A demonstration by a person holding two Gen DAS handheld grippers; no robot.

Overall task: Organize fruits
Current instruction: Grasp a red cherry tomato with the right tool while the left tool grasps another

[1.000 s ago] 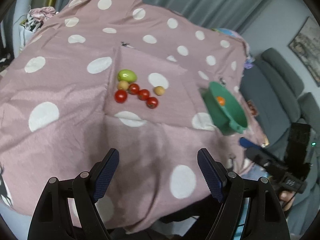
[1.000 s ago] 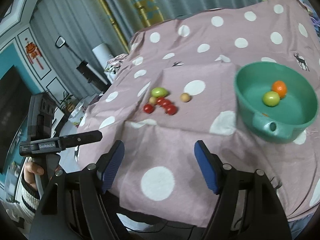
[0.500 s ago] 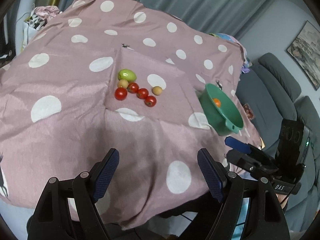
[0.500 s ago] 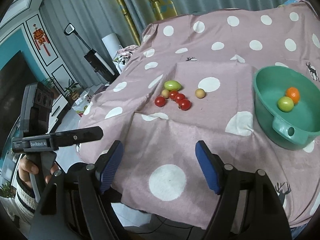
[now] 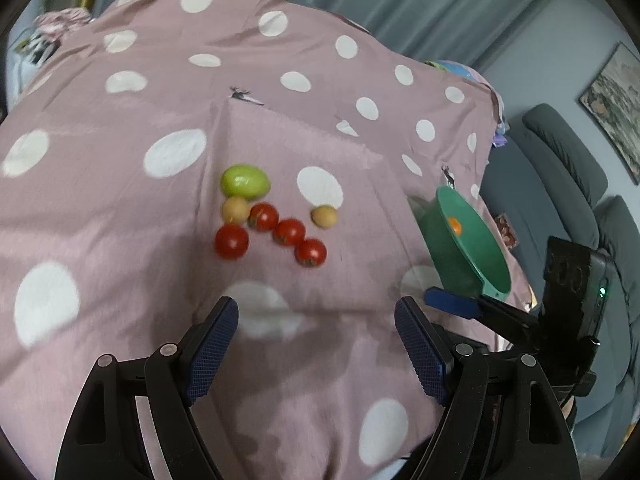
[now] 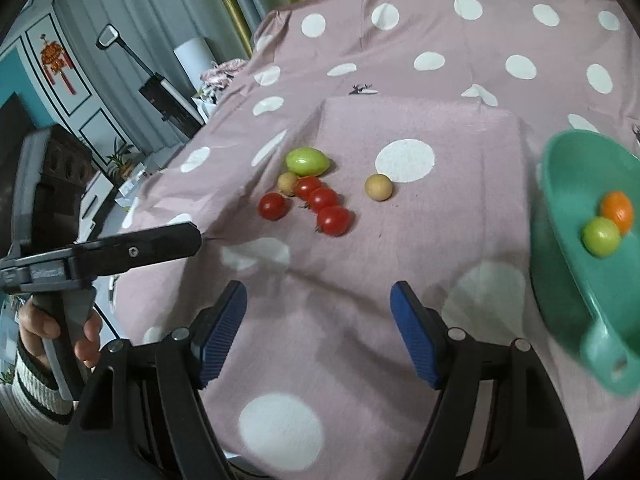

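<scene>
- Left gripper (image 5: 316, 344): blue-padded fingers (image 5: 212, 344) stand wide apart with nothing between them, above bare cloth near the front edge.
- Right gripper (image 6: 318, 332): its fingers (image 6: 416, 340) also stand well apart and hold nothing, over the cloth short of the fruit.
- Bowl (image 6: 560, 264): a green bowl with a stubby handle sits at the right of the table, well apart from the loose fruit. It holds two pieces that touch: an orange fruit (image 6: 618, 210) on the far side and a green fruit (image 6: 601, 236) just nearer. The left wrist view shows only the orange one inside.
- Loose fruit: a cluster lies mid-table on a raised square of cloth, left of the bowl.
- A green mango (image 6: 307, 161) is farthest back in the cluster.
- A tan ball (image 6: 288, 183) lies just in front of the mango, touching or nearly so.
- Three tomatoes (image 6: 322, 199) run in a touching row from the tan ball toward the near right.
- A fourth tomato (image 6: 273, 206) sits alone, just left of that row.
- A second tan ball (image 6: 378, 187) lies apart to the right, beside a white dot.
- Cloth (image 5: 120, 208): pink with white dots, it covers the whole table.
- A hand (image 6: 52, 332) in a striped sleeve grips the left gripper's handle at the left of the right wrist view.
- Beyond the table, curtains (image 5: 420, 4) hang at the far side and a grey sofa (image 5: 560, 168) stands to the right.
</scene>
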